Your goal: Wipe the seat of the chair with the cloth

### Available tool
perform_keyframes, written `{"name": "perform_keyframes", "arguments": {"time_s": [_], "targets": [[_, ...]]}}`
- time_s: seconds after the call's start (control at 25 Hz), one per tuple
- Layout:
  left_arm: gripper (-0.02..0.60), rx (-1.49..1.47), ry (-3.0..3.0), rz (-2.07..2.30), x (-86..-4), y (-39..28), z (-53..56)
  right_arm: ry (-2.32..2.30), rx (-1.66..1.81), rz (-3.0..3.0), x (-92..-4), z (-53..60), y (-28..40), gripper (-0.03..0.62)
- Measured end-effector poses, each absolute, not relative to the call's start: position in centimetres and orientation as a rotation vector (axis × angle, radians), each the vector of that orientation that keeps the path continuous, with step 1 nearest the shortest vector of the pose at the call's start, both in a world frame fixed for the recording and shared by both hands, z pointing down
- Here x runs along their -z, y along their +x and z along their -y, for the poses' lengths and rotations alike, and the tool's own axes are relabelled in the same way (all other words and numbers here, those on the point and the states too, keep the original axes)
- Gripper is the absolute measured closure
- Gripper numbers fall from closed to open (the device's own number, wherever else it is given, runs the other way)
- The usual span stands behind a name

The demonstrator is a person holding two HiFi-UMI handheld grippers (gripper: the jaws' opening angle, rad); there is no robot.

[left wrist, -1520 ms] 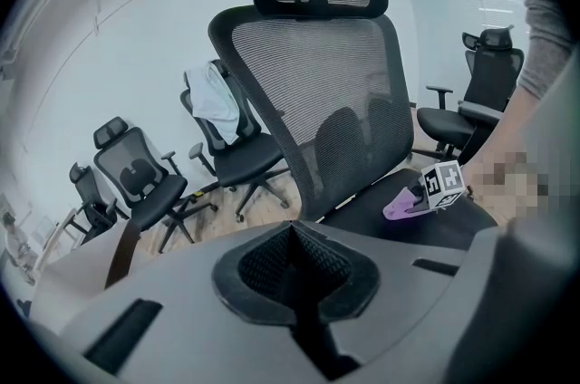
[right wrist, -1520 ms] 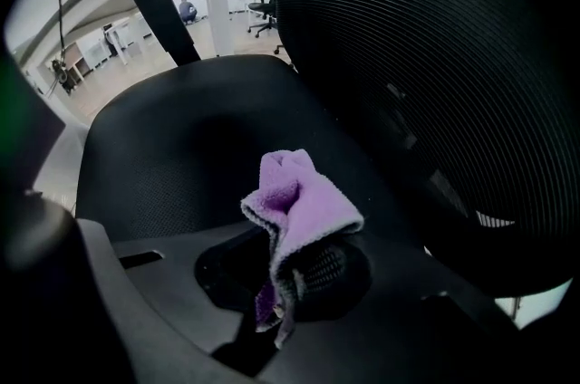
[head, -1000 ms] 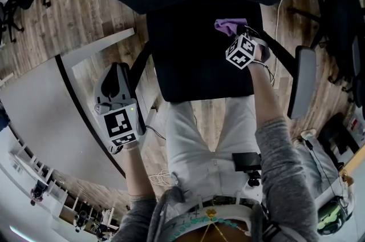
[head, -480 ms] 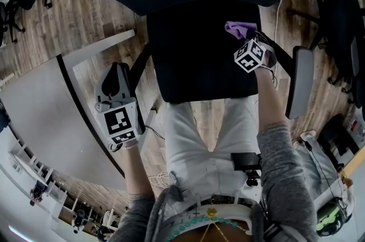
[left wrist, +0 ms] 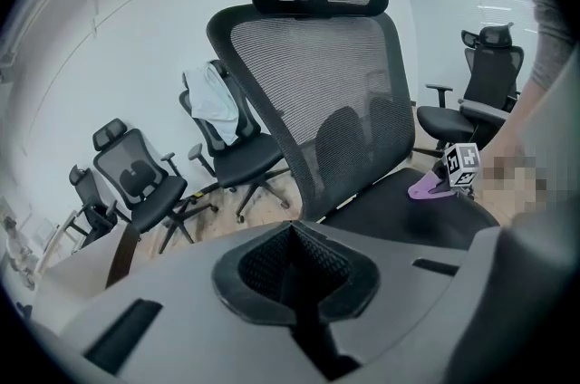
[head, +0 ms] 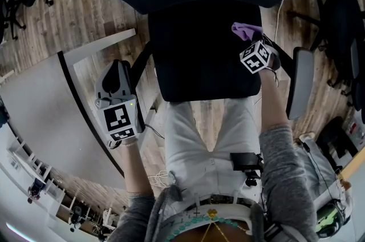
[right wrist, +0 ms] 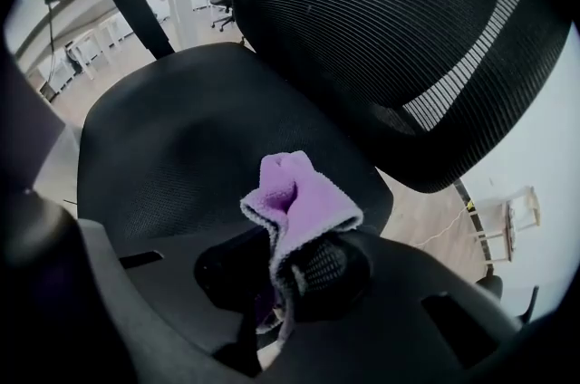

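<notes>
— While you stand over the chair, what sits furthest left?
— The white curved tabletop (head: 34, 104). Next comes your left gripper (head: 117, 74), just off the left side of the black fabric chair seat (head: 199, 52), its jaws pressed together on nothing.
— And to the right?
— Your right gripper (head: 251, 44) pinches the purple fleecy cloth (head: 244, 29). A fold sticks up from its jaws at the seat's far right corner, below the black mesh backrest (right wrist: 408, 20).
</notes>
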State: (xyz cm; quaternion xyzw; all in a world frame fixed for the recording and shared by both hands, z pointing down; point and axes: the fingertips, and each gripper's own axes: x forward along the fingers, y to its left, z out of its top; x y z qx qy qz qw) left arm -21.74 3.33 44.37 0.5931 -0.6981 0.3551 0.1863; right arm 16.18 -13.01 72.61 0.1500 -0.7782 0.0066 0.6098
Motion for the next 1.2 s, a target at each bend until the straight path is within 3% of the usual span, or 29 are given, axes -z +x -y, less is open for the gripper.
{"name": "perform_keyframes", "arguments": {"time_s": [1.2], "targets": [[0.578,-0.983,1.670,1.963,-44.5,-21.7,-3.4,0.475,-0.183,2.046,-68.5,11.7,13.6,0.546]]}}
